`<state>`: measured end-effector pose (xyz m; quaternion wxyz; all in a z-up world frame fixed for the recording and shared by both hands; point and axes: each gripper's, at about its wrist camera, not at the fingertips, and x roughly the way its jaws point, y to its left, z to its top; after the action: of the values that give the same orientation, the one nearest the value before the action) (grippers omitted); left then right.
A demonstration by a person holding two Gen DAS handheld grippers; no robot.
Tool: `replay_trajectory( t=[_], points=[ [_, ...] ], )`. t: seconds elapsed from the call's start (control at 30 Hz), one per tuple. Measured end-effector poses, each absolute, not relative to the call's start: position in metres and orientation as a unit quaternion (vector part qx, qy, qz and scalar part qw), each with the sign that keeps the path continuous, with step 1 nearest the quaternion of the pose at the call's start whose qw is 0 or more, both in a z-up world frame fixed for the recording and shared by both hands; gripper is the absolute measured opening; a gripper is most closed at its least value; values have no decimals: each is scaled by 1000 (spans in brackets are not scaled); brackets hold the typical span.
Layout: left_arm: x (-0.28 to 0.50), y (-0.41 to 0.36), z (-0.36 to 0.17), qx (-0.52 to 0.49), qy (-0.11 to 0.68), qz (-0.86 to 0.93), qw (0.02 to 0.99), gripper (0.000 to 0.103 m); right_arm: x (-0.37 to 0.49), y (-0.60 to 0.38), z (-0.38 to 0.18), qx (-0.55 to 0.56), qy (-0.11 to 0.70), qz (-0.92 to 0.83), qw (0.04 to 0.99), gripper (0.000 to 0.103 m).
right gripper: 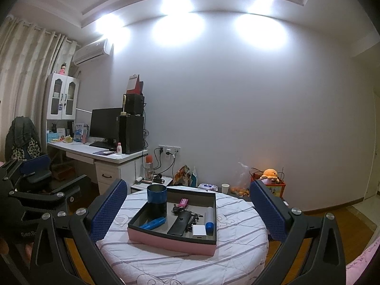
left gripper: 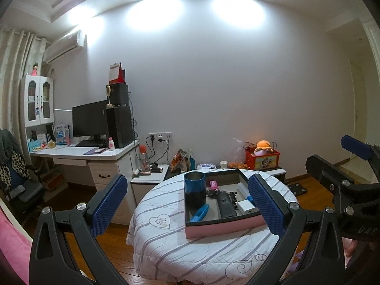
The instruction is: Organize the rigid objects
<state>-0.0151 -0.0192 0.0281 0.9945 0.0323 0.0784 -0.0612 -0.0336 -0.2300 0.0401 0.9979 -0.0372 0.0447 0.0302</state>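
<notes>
left wrist view: my left gripper [left gripper: 187, 204] hangs with its blue-padded jaws spread wide and nothing between them, above the near edge of a round table under a white quilted cover with grey stripes [left gripper: 166, 249]. on it sits a shallow pink-sided cardboard tray with a dark lining [left gripper: 223, 230]. contents: tall blue-and-black cylindrical cup [left gripper: 194, 190], upright in the back left corner; flat blue plastic cutter [left gripper: 199, 212] lying at front left; black remote control [left gripper: 226, 205] in the middle; small white square charger [left gripper: 247, 207] just beside it; magenta rectangular tag [left gripper: 214, 184] at the back. a dark cluster by the remote may be keys or a comb, too small for me to tell.

right wrist view: my right gripper [right gripper: 187, 204] likewise stands agape and empty, short of the tray. additional item: white tube with a blue cap [right gripper: 209, 217] along the right wall.

status: every rigid item i can see lies inside the tray, none loose on the cover; i judge the gathering done or nearly so, with at most tidying left.
</notes>
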Motion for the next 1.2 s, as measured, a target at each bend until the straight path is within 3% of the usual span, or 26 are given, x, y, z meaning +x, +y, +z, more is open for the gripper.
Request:
replay_trajectory(
  t=[1.2],
  points=[
    [-12, -18, 24, 31, 77, -52, 995, 103, -30, -225, 40, -39, 53, 42, 997, 103]
  ],
)
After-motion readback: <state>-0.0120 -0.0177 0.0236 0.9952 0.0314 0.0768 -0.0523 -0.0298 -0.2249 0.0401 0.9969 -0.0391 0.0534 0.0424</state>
